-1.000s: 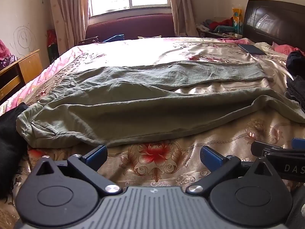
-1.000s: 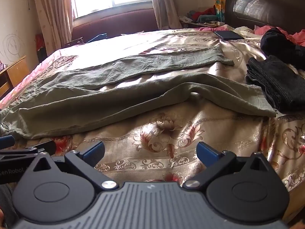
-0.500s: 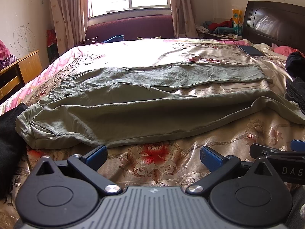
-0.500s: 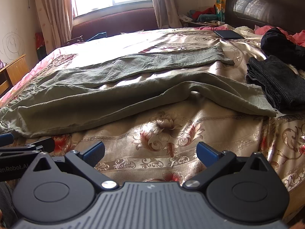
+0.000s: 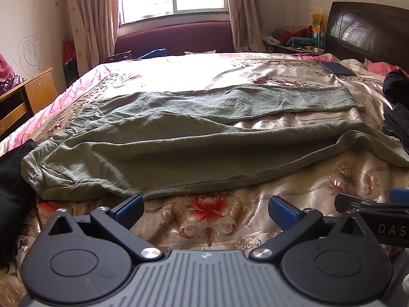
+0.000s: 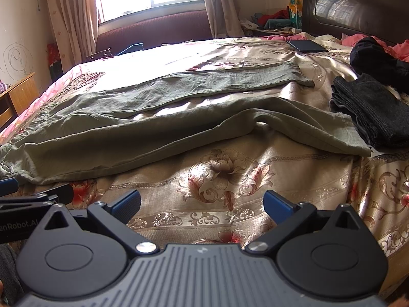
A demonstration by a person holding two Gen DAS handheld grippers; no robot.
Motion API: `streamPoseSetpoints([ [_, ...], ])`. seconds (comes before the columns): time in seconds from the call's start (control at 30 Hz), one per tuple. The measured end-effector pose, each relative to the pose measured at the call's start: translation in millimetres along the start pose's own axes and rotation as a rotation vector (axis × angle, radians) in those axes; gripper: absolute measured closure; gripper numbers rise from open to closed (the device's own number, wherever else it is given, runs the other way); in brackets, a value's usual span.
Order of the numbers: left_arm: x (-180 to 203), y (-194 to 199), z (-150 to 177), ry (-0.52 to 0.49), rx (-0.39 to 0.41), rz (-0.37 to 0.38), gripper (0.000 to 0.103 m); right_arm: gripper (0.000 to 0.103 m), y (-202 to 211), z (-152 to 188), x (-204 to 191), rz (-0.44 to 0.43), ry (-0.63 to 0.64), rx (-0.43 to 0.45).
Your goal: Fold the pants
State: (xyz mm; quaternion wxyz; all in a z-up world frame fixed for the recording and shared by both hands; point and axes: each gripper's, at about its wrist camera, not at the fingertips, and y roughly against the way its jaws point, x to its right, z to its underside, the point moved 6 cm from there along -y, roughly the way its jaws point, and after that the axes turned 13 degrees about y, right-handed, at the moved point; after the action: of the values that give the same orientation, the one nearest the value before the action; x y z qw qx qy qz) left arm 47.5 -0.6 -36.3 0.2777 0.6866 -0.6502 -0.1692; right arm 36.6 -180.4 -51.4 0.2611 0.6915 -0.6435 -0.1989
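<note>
Olive-green pants [image 5: 158,153] lie spread across the floral bedspread, waist at the left, both legs running right with a gap of bedspread between them. They also show in the right wrist view [image 6: 143,133]. My left gripper [image 5: 205,208] is open and empty, just short of the near leg's hem edge. My right gripper [image 6: 202,203] is open and empty, over bare bedspread in front of the near leg. Each gripper shows at the edge of the other's view.
A stack of folded dark clothes [image 6: 370,112] lies at the right beside the leg ends. A black garment [image 5: 10,179] hangs at the bed's left edge. A dark tablet [image 6: 306,46] lies near the headboard [image 6: 358,2]. A wooden desk [image 5: 23,97] stands left.
Both grippers have shifted only slightly; the view has crept a little closer to the pants. Both stay open and empty.
</note>
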Motion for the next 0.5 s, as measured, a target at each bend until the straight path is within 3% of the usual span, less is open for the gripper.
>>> streamPoseSetpoints([
  [0.5, 23, -5, -2, -0.040, 0.004, 0.051, 0.000, 0.002, -4, -2, 29, -0.007, -0.155, -0.023],
])
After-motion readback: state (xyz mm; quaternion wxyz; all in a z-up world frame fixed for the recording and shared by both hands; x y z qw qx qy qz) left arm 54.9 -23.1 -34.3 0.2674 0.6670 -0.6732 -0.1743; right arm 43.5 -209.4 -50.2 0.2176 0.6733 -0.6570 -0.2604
